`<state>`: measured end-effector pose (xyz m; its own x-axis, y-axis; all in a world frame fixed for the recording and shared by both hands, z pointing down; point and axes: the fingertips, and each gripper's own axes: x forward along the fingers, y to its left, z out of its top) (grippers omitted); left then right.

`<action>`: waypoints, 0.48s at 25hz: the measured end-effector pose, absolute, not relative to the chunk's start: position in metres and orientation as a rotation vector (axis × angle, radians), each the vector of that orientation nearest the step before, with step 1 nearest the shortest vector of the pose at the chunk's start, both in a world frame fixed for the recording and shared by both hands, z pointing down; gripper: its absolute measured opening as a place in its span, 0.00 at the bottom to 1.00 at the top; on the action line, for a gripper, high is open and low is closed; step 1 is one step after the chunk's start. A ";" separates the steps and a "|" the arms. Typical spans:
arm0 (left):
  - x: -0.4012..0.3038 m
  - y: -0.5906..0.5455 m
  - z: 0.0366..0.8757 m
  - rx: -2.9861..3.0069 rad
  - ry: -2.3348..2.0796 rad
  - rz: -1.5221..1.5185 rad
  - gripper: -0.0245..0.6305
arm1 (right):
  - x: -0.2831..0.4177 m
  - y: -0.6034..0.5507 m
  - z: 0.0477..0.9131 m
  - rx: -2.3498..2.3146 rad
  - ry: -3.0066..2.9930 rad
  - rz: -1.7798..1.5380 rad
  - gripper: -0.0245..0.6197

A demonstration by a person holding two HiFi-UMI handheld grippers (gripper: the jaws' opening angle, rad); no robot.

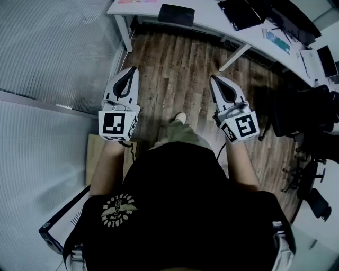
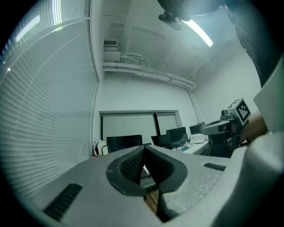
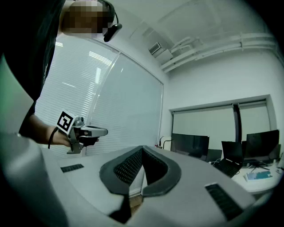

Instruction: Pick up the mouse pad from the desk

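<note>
The mouse pad (image 1: 176, 15) is a dark rectangle lying on the white desk (image 1: 212, 24) at the top of the head view, far ahead of both grippers. My left gripper (image 1: 132, 71) and right gripper (image 1: 214, 79) are held level over the wooden floor, side by side, pointing toward the desk. Both are shut with nothing between the jaws. In the left gripper view the left gripper's (image 2: 143, 149) dark pads meet, and the right gripper (image 2: 224, 127) shows at the right. The right gripper view shows its own right gripper (image 3: 142, 149) closed, with the left gripper (image 3: 86, 132) beside it.
A glass partition with blinds (image 1: 47, 58) runs along the left. A black office chair (image 1: 304, 114) stands at the right. A laptop (image 1: 241, 11) and papers lie on the desk. A cardboard box (image 1: 98, 153) sits by my left leg. Dark monitors (image 3: 190, 145) line the far wall.
</note>
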<state>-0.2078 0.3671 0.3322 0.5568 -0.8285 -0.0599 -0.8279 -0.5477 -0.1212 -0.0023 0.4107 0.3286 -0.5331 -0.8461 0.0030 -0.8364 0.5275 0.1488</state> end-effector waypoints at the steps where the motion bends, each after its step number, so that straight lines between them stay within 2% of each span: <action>1: -0.206 0.365 0.332 -2.655 1.412 -0.007 0.05 | 0.000 0.408 0.330 1.486 -2.677 -0.193 0.04; 12: -0.202 0.314 0.345 -2.660 1.465 -0.024 0.05 | 0.040 0.362 0.348 1.593 -2.682 -0.109 0.04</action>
<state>-0.2022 0.3145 0.3446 0.5358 -0.8435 -0.0367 -0.8418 -0.5304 -0.0998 0.0400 0.3616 0.3482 -0.4788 -0.8778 -0.0179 -0.8763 0.4765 0.0706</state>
